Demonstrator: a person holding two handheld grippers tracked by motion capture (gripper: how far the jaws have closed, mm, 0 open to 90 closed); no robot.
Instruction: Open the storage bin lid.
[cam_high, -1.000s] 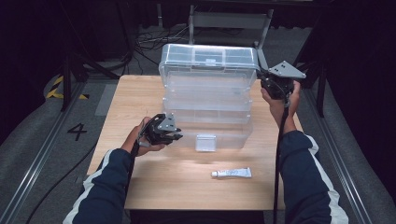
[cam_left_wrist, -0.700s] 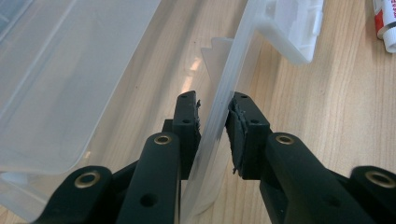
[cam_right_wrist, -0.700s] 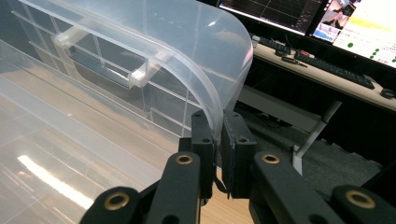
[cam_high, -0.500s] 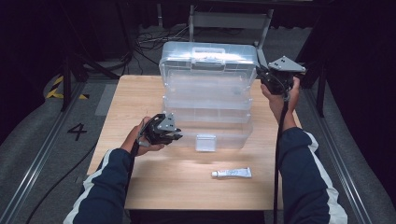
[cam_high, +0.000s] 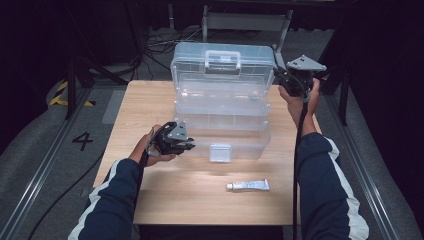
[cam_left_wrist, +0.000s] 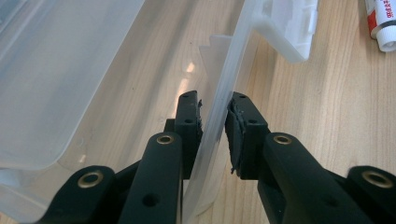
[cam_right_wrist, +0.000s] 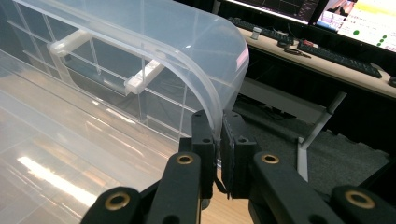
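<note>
Clear plastic tiered storage box stands mid-table, long axis running left to right across the person, lid swung up at the far side with its carry handle showing near the top edge. White front latch hangs on the near wall of the base.

Right gripper: jaws clamped on the lid's rounded corner edge; the edge rises straight ahead of the jaws and curves away to their left. The lid thus lies left of this gripper, at the box's far right corner.

Left gripper: jaws set either side of the thin front wall of the base, pads pressing it; wall runs away from the jaws toward the latch. The base lies to the right of this gripper, at the near left corner.

Judgement: lid motion turns on the right gripper, which is the one on the lid; the left one only steadies the base.

Tube of paste lies on the wooden table, near edge, well apart from both grippers, nearer the left one's side of reach in the left gripper view.
</note>
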